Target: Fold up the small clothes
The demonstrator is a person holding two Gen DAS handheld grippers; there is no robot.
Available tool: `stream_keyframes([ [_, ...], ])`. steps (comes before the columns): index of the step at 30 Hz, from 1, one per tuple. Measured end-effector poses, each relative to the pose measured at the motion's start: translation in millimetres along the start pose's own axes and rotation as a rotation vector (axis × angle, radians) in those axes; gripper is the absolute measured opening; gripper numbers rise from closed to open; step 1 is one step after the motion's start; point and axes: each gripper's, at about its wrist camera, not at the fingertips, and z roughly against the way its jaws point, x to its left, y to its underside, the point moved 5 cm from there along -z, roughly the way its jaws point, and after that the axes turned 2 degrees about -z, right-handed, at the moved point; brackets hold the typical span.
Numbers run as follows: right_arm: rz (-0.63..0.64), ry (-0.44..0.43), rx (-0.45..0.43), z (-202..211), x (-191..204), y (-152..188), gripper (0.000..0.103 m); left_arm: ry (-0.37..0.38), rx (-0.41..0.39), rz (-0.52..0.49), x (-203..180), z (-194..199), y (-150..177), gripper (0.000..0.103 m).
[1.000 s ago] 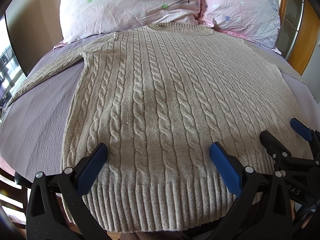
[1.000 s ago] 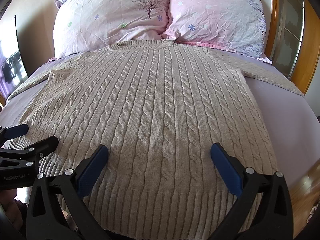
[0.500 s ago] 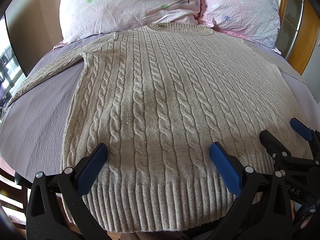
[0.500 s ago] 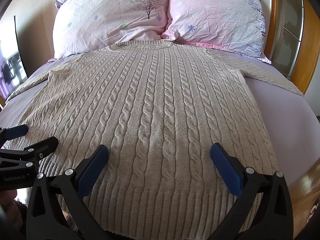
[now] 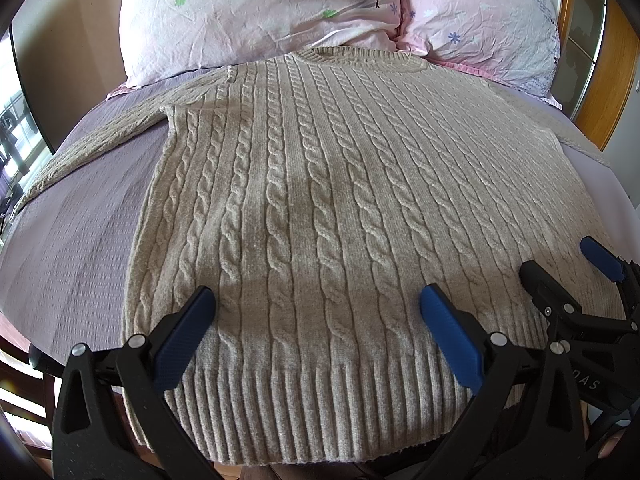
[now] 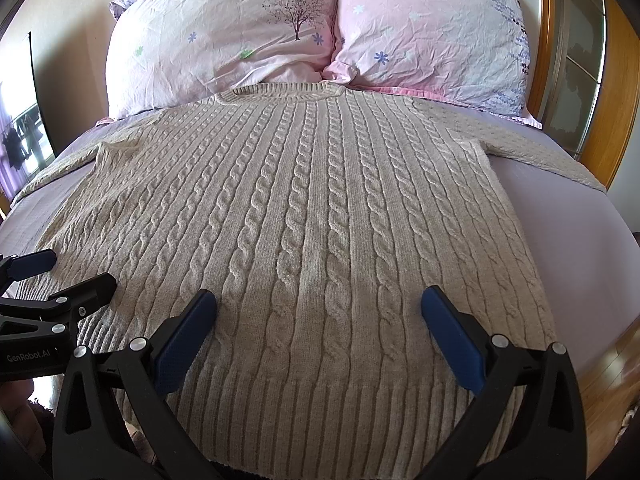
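A beige cable-knit sweater (image 5: pixel 320 184) lies flat on the bed, collar toward the pillows and ribbed hem toward me; it also shows in the right wrist view (image 6: pixel 320 216). Its sleeves spread out to both sides. My left gripper (image 5: pixel 316 300) is open and empty, hovering over the hem left of centre. My right gripper (image 6: pixel 318 300) is open and empty over the hem right of centre. Each gripper shows in the other's view: the right one (image 5: pixel 560 264) at the right edge, the left one (image 6: pixel 68 270) at the left edge.
The bed has a lilac sheet (image 5: pixel 72 240). Two pink floral pillows (image 6: pixel 224 44) (image 6: pixel 432 28) lean at the head. A wooden headboard and cabinet frame (image 6: pixel 616 80) stand at the right. A window (image 5: pixel 12 132) is at the left.
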Motion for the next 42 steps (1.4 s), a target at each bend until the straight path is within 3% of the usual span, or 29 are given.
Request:
stream_keyframes([
  [9, 0.001, -0.002, -0.01, 0.6, -0.3, -0.6, 0.102, 0.0, -0.003, -0.001, 0.0, 0.2, 0.0, 0.101],
  [13, 0.05, -0.071, -0.028, -0.5, -4.4, -6.4, 0.102, 0.0, -0.055, -0.012, 0.5, 5.4, 4.0, 0.101],
  [17, -0.09, -0.209, -0.082, 2.6, -53.8, -29.9, 0.102, 0.011, -0.125, -0.035, -1.7, 8.8, 1.8, 0.101],
  [20, -0.263, -0.13, -0.114, 0.7, -126.8, -69.0, 0.102, 0.057, -0.15, -0.046, 2.2, 5.6, -1.3, 0.101],
  [22, -0.408, -0.07, -0.1, -11.0, -185.3, -89.5, 0.1, 0.132, -0.182, -0.027, 7.7, 8.5, -10.1, 0.101],
  [25, -0.623, 0.012, -0.051, -36.6, -267.8, -107.5, 0.073, 0.23, -0.257, 0.017, 21.3, 17.2, -28.3, 0.101],
  [28, -0.827, 0.095, -0.019, -62.5, -339.9, -114.4, 0.06, 0.268, -0.337, 0.051, 40.8, 23.9, -47.5, 0.101],
  [32, -1.045, 0.129, -0.038, -85.3, -412.6, -117.1, 0.054, 0.256, -0.359, 0.113, 74.2, 20.8, -69.8, 0.101],
  [36, -1.15, 0.166, -0.043, -100.8, -452.5, -113.4, 0.047, 0.204, -0.387, 0.208, 117.1, 19.0, -86.6, 0.101],
  [39, -1.206, 0.153, -0.104, -109.5, -473.9, -111.1, 0.033, 0.143, -0.405, 0.283, 150.5, 17.6, -91.4, 0.101],
  [41, -1.214, 0.164, -0.125, -114.1, -483.4, -108.4, 0.013, 0.116, -0.415, 0.329, 168.2, 16.1, -91.9, 0.101],
  [42, -1.214, 0.169, -0.124, -116.2, -484.9, -107.7, 0.012, 0.112, -0.418, 0.361, 178.9, 14.0, -91.8, 0.101],
])
